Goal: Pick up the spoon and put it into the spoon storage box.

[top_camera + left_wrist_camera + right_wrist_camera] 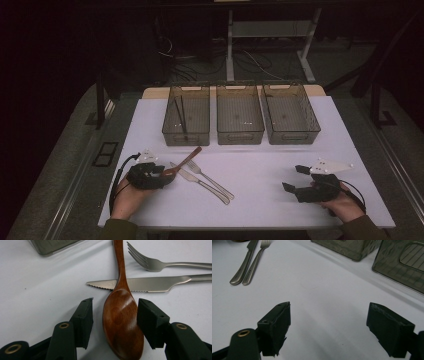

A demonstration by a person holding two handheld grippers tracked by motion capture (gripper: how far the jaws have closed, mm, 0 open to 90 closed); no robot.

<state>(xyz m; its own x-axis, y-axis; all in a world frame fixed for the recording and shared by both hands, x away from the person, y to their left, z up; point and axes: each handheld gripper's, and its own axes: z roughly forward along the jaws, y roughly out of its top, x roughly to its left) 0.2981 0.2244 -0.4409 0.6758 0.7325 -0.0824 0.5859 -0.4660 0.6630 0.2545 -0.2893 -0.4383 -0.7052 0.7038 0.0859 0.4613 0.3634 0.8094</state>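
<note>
Left gripper view | left gripper (113, 312) jaws apart around wooden spoon (122, 322) | right gripper (348, 322) jaws wide, nothing between

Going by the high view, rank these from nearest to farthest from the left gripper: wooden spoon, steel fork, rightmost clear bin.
1. Brown wooden spoon: bowl lies between the jaws of the left gripper.
2. Silver steel fork: just right of the spoon, mid-table.
3. Rightmost clear plastic bin: far side, right end of the row.

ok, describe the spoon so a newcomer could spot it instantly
Start from the row of three bins on the white table, then look in front of the leftmost one, by the left gripper. The wooden spoon lies there, its bowl between the open jaws, its handle crossing the knife. It's reddish-brown wood; knife and fork are steel.
</note>
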